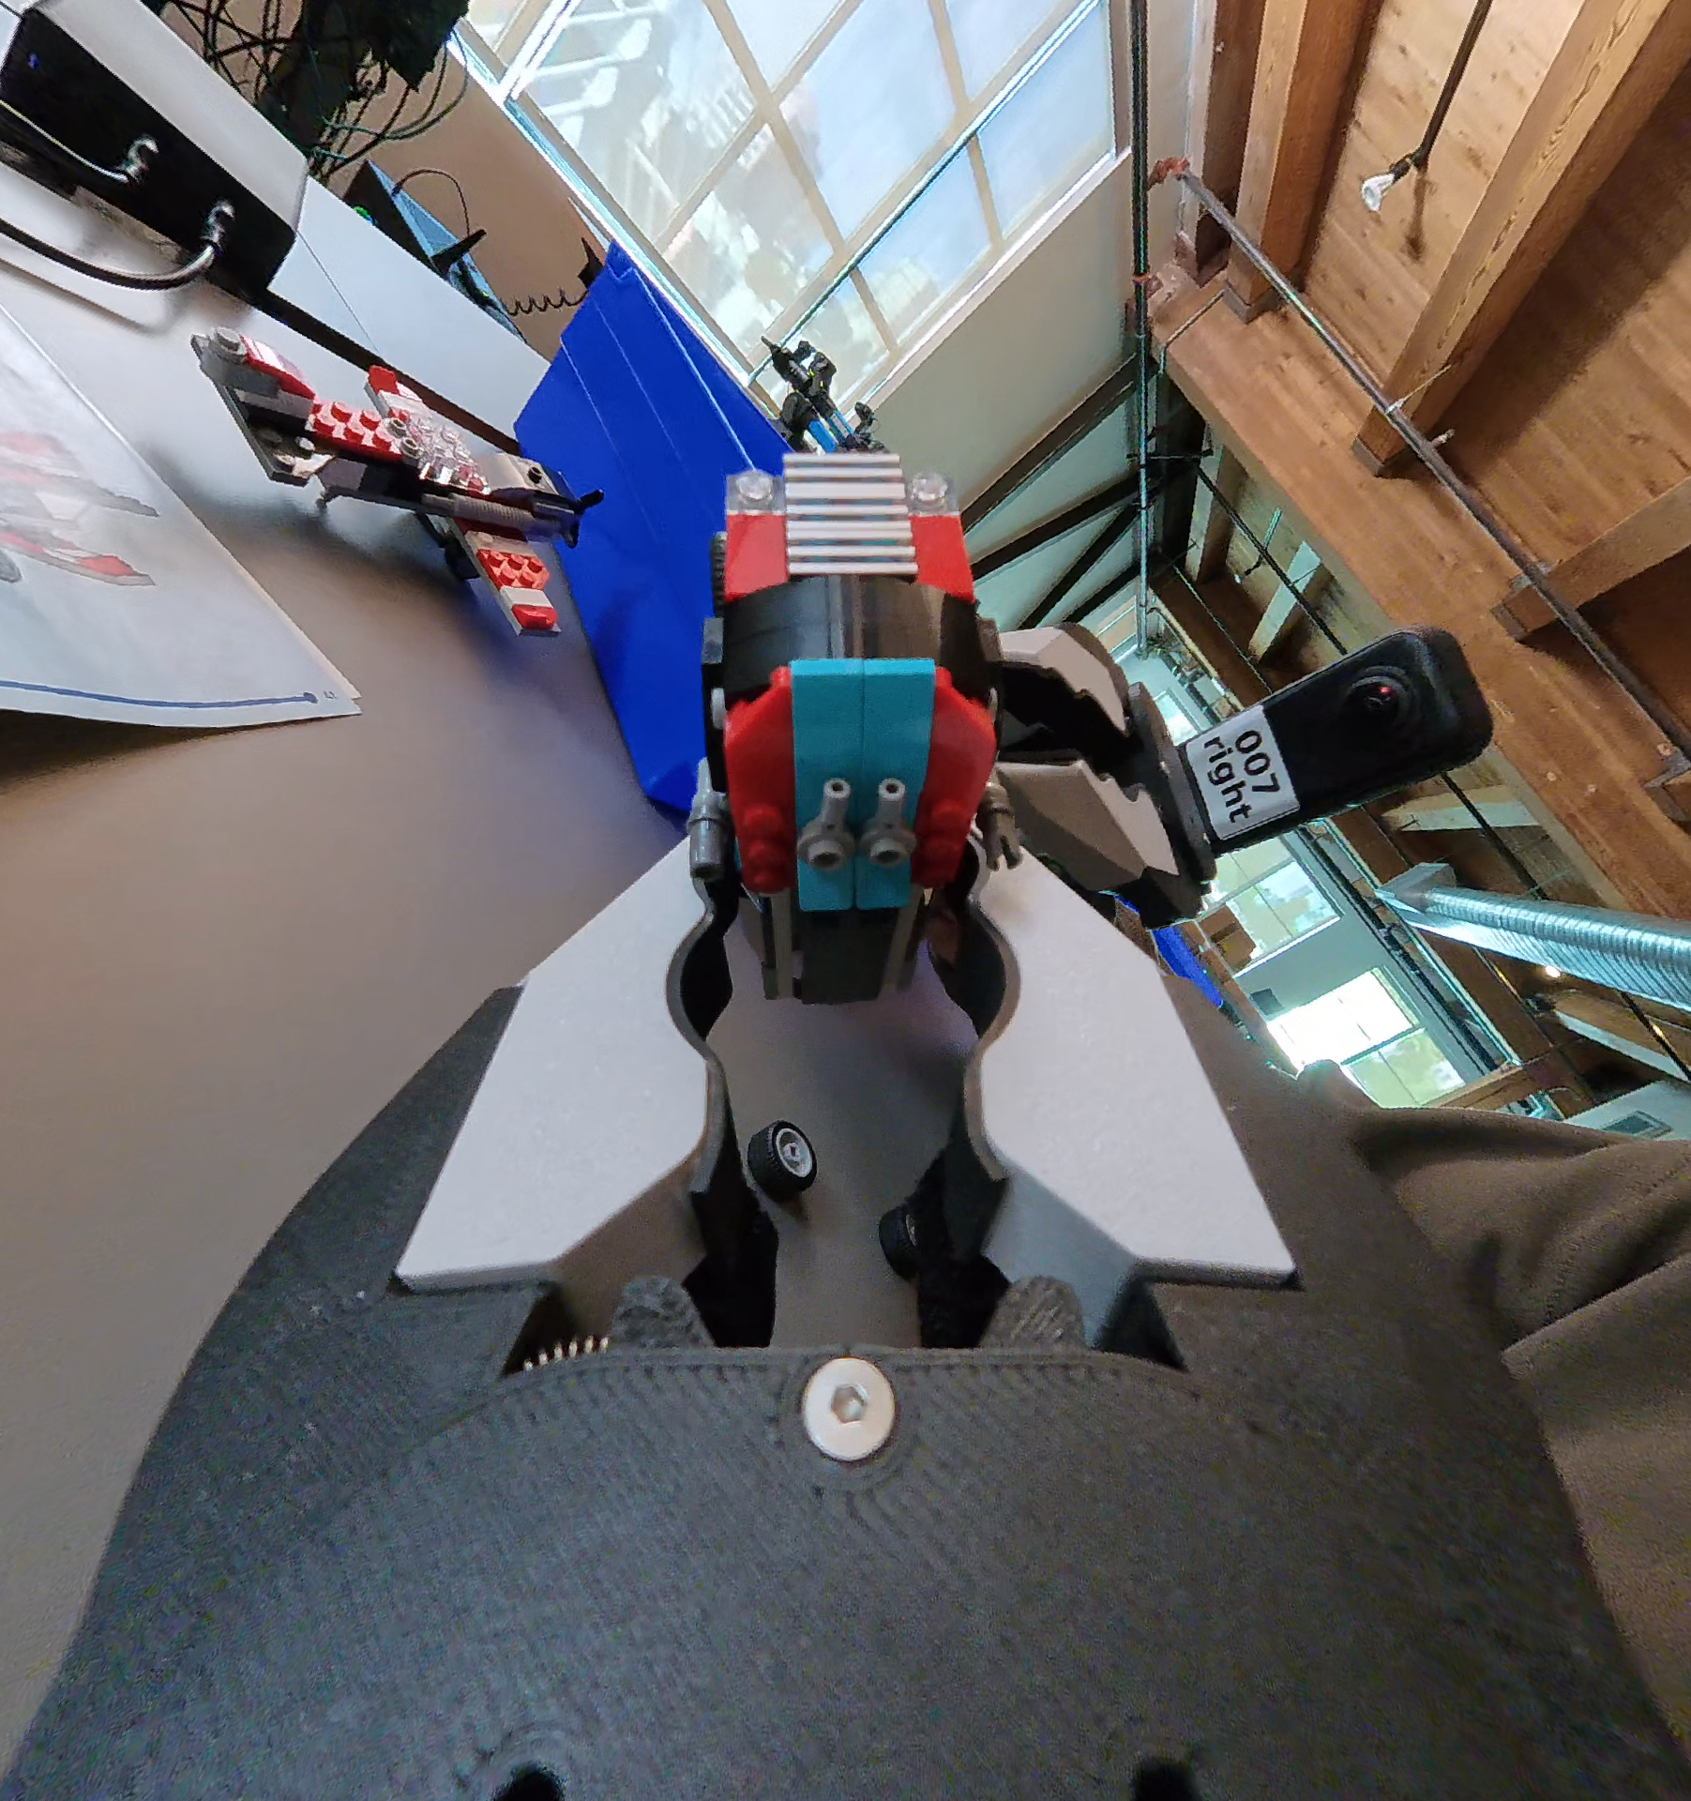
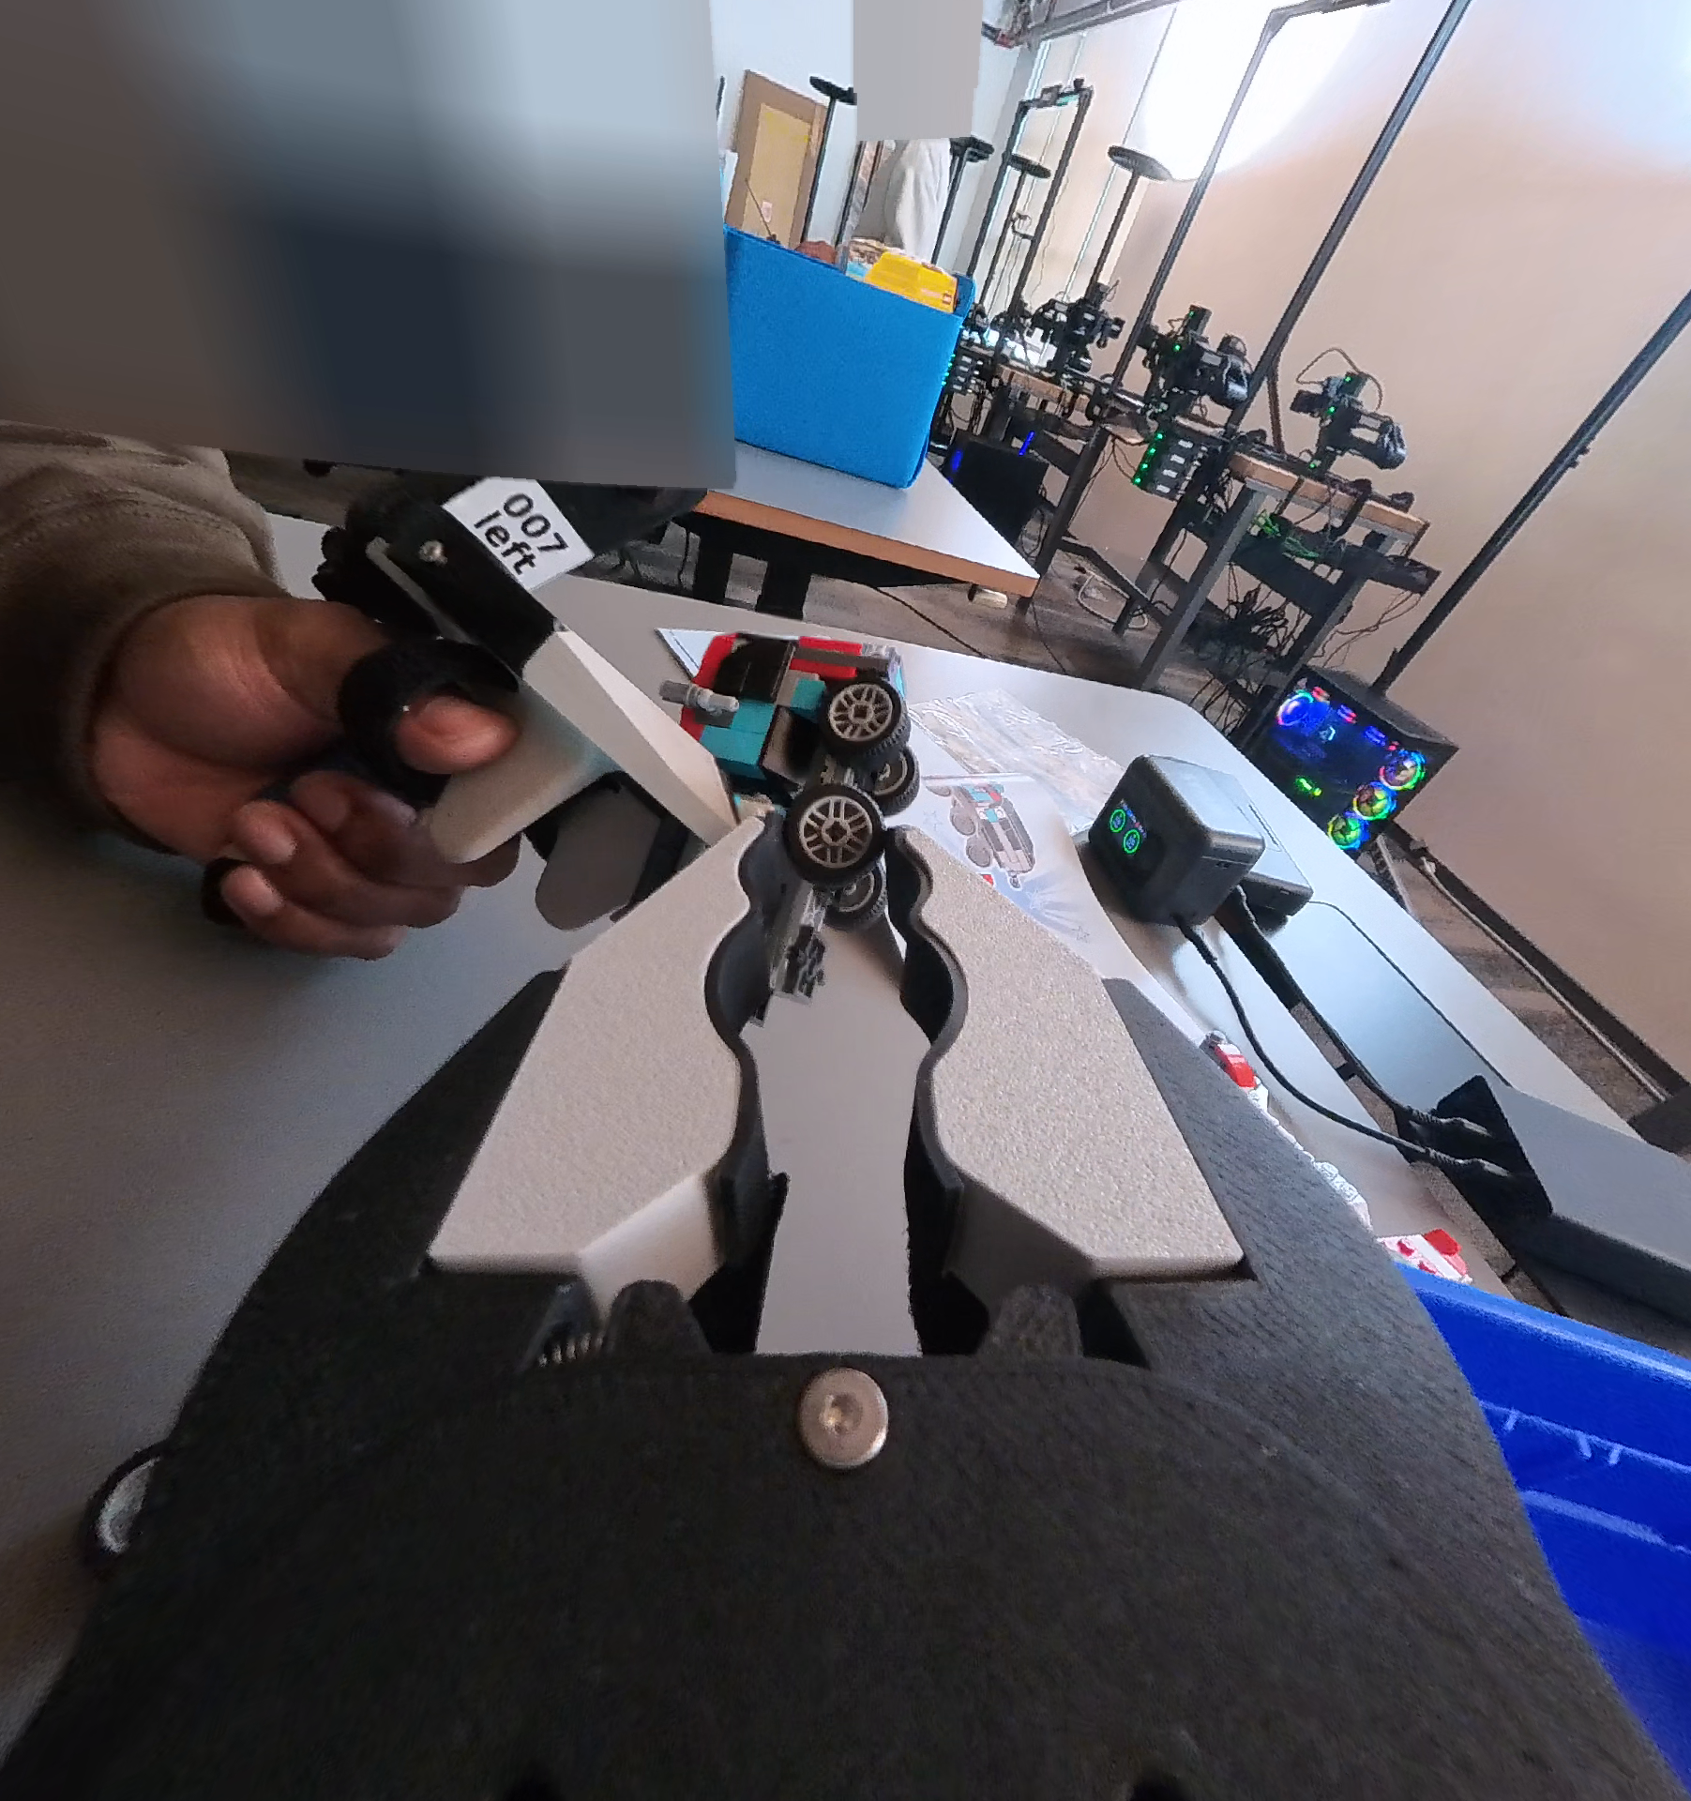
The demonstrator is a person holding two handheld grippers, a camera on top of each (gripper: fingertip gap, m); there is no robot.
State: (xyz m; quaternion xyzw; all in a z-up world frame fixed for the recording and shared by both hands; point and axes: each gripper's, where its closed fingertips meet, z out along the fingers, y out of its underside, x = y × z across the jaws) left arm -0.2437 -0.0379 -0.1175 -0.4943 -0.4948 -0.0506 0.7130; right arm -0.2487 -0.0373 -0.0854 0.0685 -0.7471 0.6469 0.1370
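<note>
A toy brick truck [image 1: 851,702] in red, teal and black, with grey-spoked wheels, is held up above the grey table [image 1: 237,926]. My left gripper [image 1: 841,877] is shut on the truck's rear end, one finger on each side. In the right wrist view the truck [image 2: 773,702] lies tilted, wheels toward me. My right gripper [image 2: 827,838] is shut on one of the truck's wheels [image 2: 833,828], which sits between its two fingertips. The right gripper also shows in the left wrist view [image 1: 1055,741] at the truck's right side. The left gripper [image 2: 695,828] is held by a hand [image 2: 266,760].
A red and white brick plane [image 1: 393,448] and an instruction sheet [image 1: 91,546] lie on the table at left, by a blue bin [image 1: 646,487]. A loose small black wheel [image 1: 783,1155] lies under my left fingers. A black charger [image 2: 1172,838] and another blue bin [image 2: 1621,1511] are at right.
</note>
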